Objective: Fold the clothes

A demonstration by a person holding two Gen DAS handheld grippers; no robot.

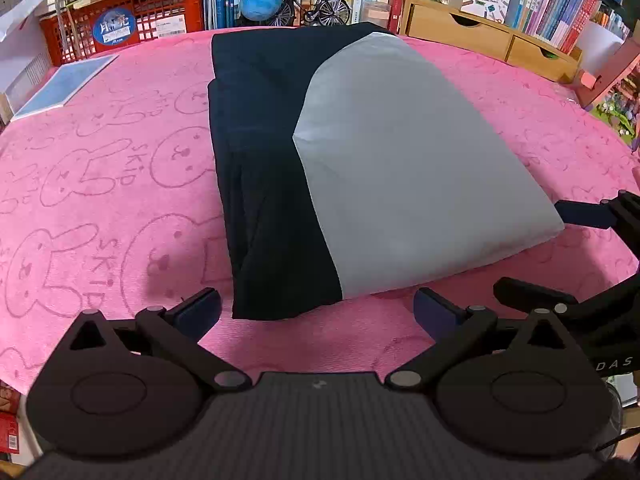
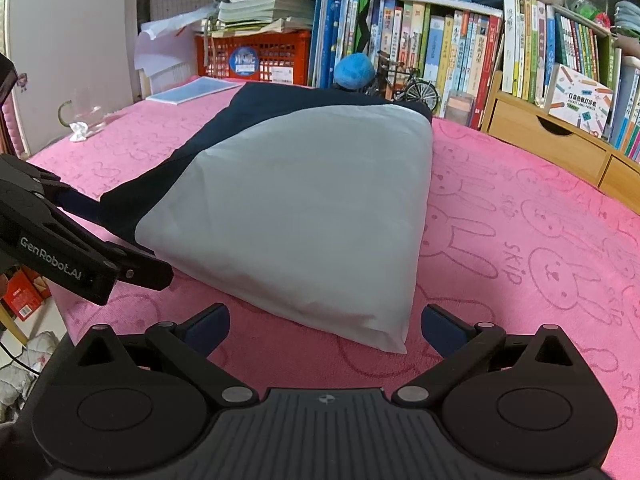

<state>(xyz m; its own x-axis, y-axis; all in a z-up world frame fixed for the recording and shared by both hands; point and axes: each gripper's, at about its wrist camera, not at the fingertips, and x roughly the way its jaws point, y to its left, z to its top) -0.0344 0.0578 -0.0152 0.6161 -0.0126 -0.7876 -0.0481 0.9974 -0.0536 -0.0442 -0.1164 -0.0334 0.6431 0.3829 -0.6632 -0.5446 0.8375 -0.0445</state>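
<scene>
A folded garment (image 1: pixel 372 168), navy on the left and light grey on the right, lies flat on the pink rabbit-print cloth (image 1: pixel 100 200). My left gripper (image 1: pixel 318 312) stands open just in front of its near edge, holding nothing. The right gripper (image 1: pixel 576 240) shows at the right edge of this view, beside the grey corner. In the right wrist view the same garment (image 2: pixel 304 208) lies ahead, its grey corner pointing toward my open right gripper (image 2: pixel 326 330). There the left gripper (image 2: pixel 116 236) reaches in from the left, next to the navy edge.
An orange crate (image 1: pixel 132 16), a blue ball (image 1: pixel 261 0) and a model bicycle (image 1: pixel 316 6) stand behind the cloth before a bookshelf. Wooden drawers (image 1: pixel 480 36) sit at the back right. A blue-white booklet (image 1: pixel 64 84) lies at the left; a glass cup (image 2: pixel 80 120) is on the far-left corner.
</scene>
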